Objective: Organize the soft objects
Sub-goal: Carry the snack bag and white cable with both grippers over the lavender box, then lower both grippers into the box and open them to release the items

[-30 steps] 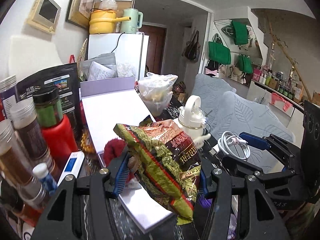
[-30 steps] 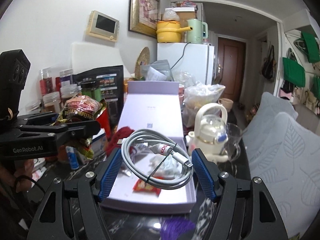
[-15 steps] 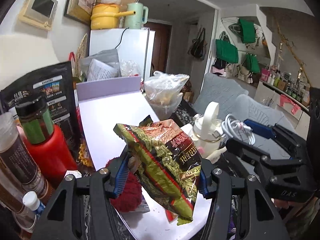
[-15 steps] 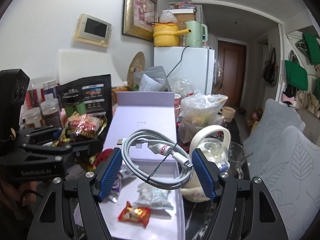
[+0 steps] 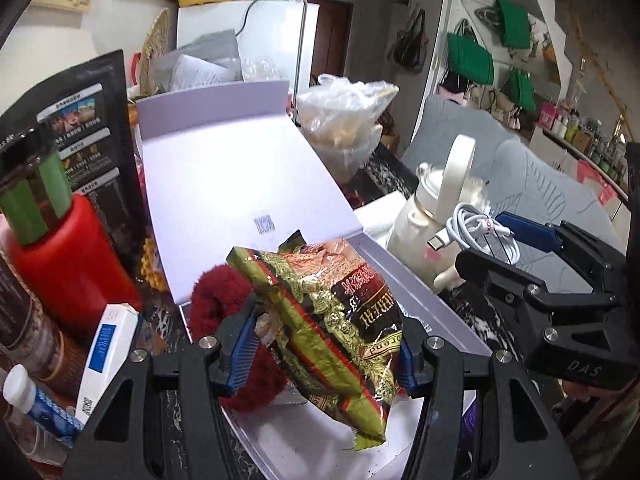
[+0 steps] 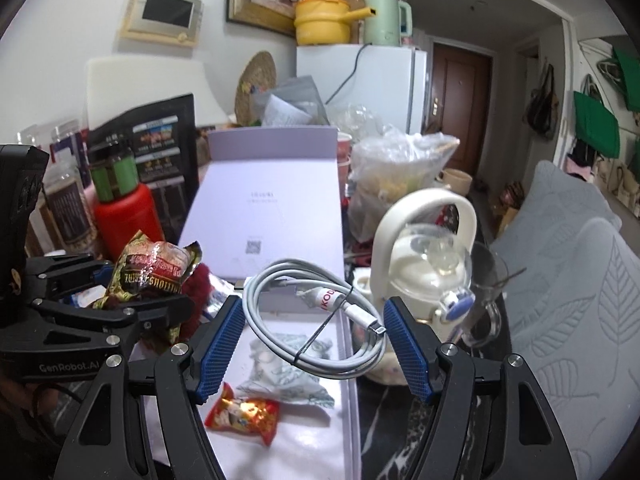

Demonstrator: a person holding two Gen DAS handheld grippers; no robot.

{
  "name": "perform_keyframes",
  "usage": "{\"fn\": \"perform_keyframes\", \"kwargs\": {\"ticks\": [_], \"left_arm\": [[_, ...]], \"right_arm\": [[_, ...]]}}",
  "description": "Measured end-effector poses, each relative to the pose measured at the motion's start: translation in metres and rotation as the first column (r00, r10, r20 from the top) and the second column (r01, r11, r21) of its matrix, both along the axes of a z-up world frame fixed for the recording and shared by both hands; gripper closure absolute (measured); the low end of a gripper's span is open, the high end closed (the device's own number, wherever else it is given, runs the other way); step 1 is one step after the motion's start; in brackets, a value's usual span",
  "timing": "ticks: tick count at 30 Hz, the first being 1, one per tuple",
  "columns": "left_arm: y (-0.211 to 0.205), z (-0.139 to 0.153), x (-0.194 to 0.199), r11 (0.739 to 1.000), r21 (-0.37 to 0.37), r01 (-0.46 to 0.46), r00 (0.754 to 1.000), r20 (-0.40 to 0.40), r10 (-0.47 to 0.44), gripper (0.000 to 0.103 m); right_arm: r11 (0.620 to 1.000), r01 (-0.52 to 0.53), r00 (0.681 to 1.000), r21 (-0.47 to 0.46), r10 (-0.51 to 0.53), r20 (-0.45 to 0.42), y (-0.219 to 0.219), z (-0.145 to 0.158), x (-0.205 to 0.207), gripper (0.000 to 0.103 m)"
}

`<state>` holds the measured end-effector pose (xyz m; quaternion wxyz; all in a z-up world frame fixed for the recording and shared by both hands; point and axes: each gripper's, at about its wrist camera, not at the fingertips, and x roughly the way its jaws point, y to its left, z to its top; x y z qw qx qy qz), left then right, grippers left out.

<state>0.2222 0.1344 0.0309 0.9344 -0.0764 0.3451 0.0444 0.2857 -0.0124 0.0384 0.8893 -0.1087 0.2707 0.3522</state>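
Above the near end of the open lilac box [image 5: 224,184], the left gripper [image 5: 324,344] had its blue pads clamped on a gold and red snack bag [image 5: 332,320], which hung tilted with its lower end over the box's white floor. Just behind the left pad sat a fuzzy dark red ball [image 5: 224,300], against the box's near left corner; whether it lay inside the box or on its rim could not be made out from that view.

To the right, the right gripper [image 6: 316,328] held a coiled white charging cable [image 6: 312,320], the coil spanning the gap and pressed between both blue pads, its plug end pointing toward the right pad. It hung over the right side of the box. On the box floor beneath it lay a small red and gold candy packet [image 6: 244,412] and a pale crumpled wrapper [image 6: 288,376], close together.

The raised lid of the box stood at the far end. Beside the box's right edge stood a cream kettle with a hooped handle [image 6: 424,256], with a clear glass cup [image 6: 484,300] just beside it. Along the box's left edge stood a red bottle with a green-banded jar on top [image 5: 60,256] and a black printed pouch [image 5: 96,140]. A clear plastic bag of food [image 5: 348,124] sat near the far right corner of the box.
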Motion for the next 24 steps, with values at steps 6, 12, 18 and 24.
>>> {"fn": "perform_keyframes", "kwargs": {"ticks": [6,12,18,24], "left_arm": [[-0.004,-0.013,0.009,1.000,0.018,0.010,0.998,-0.055,-0.009,0.047],[-0.005,-0.024,0.016,0.999,0.035,0.005,0.994,-0.106,-0.001,0.047],[-0.004,-0.033,0.024,1.000,0.030,0.009,0.988,-0.155,-0.004,0.047],[-0.005,-0.039,0.030,0.999,0.048,0.002,0.980,-0.197,0.007,0.035]], "right_arm": [[0.999,-0.002,0.999,-0.044,0.000,-0.041,0.006,-0.012,0.006,0.031],[0.998,-0.011,0.998,-0.067,0.008,-0.057,0.009,-0.019,0.009,0.031],[0.996,-0.018,0.997,-0.090,0.012,-0.073,0.012,-0.024,0.011,0.031],[0.994,-0.008,0.997,-0.112,-0.001,-0.080,0.013,-0.026,0.012,0.030]]}}
